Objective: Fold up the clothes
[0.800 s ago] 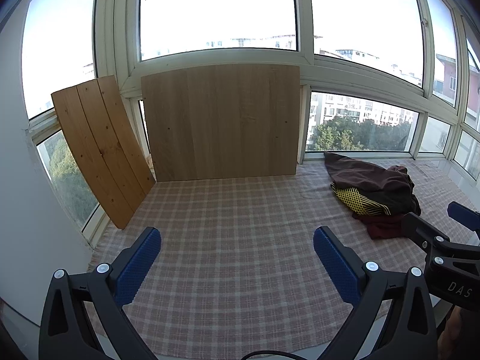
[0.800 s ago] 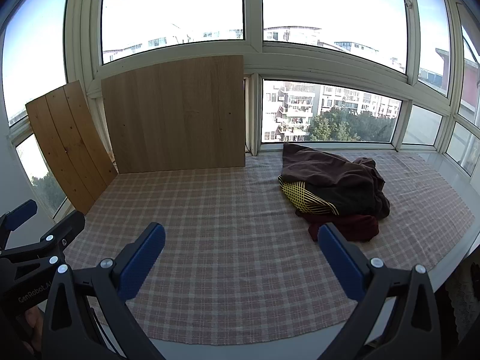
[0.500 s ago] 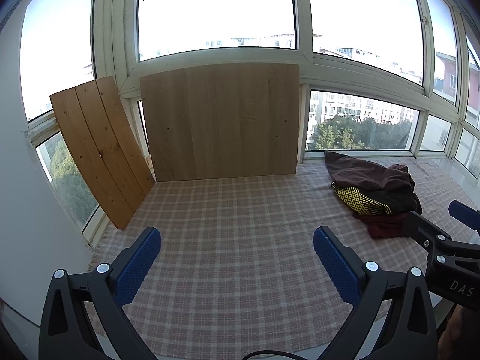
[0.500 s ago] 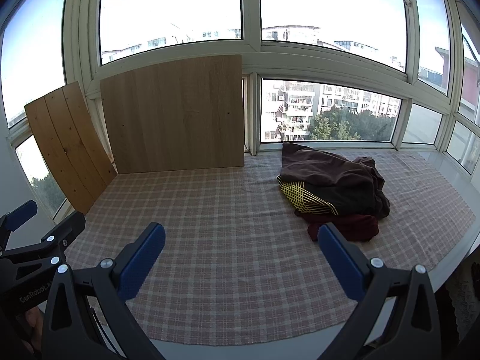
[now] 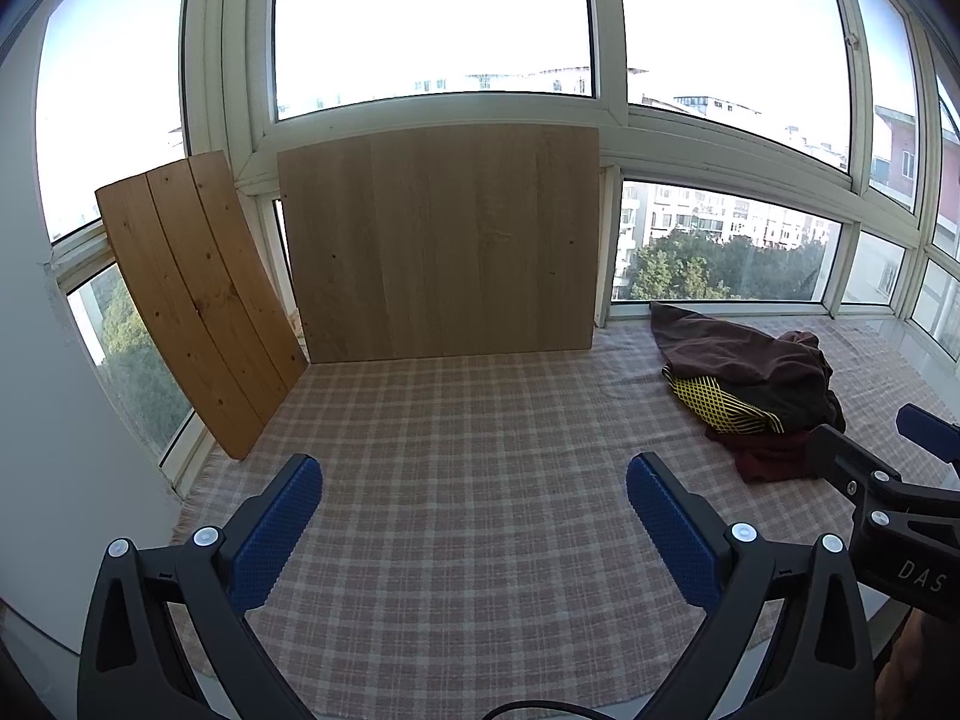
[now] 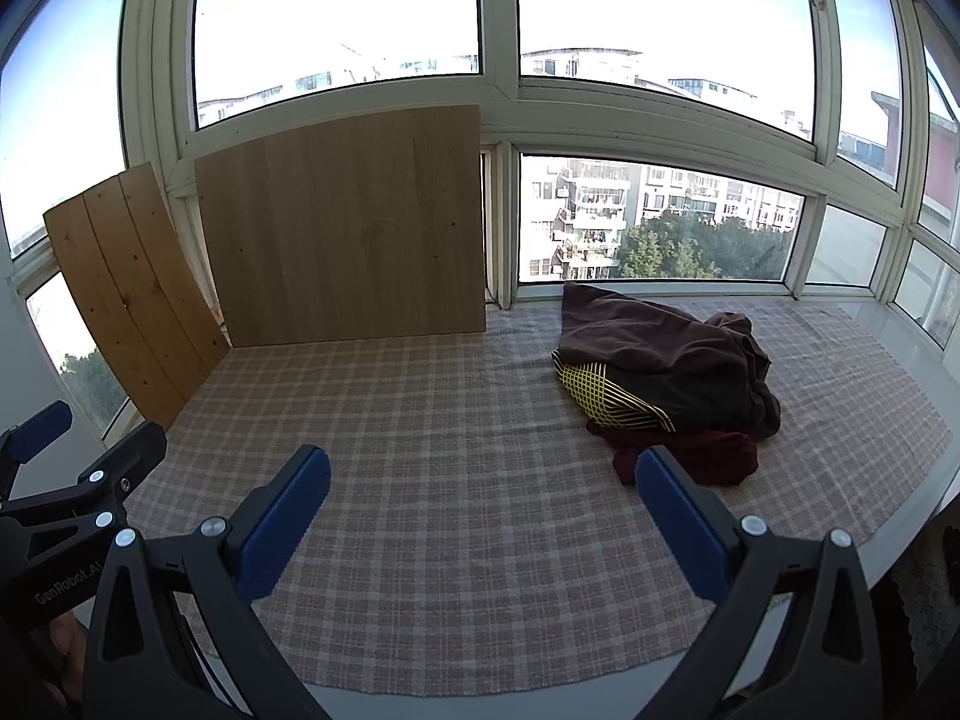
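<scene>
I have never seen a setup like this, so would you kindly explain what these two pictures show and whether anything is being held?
There is no robot arm here: a person holds a two-finger clamp in each hand, each with its own wide-angle camera looking along the fingers. One picture looks out over the left gripper, the other over the right gripper; each also glimpses its neighbour at the edge. Both stand open and hold nothing. Ahead lies a checked cloth with a crumpled pile of dark clothes waiting to be folded. Two wooden boards lean against the windows.
</scene>
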The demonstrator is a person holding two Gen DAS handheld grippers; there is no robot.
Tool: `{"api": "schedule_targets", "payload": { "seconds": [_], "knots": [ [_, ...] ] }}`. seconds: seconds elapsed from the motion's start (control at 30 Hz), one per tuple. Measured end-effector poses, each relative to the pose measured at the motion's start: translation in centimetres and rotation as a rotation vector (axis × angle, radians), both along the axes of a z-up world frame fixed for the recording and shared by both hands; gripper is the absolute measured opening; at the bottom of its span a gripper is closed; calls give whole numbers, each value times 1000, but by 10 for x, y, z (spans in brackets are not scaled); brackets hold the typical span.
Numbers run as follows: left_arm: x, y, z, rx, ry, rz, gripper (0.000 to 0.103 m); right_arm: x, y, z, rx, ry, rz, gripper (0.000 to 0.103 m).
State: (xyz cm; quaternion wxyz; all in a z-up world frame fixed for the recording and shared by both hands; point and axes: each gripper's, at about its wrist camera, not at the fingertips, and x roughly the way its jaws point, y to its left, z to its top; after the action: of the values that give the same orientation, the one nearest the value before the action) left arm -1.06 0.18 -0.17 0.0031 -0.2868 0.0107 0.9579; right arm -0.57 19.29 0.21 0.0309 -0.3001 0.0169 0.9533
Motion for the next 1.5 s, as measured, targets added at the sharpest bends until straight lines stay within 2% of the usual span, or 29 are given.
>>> {"api": "schedule_targets", "payload": {
  "seconds": [1.5],
  "knots": [
    [-25, 7, -3, 6, -20, 7, 103, -26, 4, -3, 10, -31, -3, 103]
  ]
}}
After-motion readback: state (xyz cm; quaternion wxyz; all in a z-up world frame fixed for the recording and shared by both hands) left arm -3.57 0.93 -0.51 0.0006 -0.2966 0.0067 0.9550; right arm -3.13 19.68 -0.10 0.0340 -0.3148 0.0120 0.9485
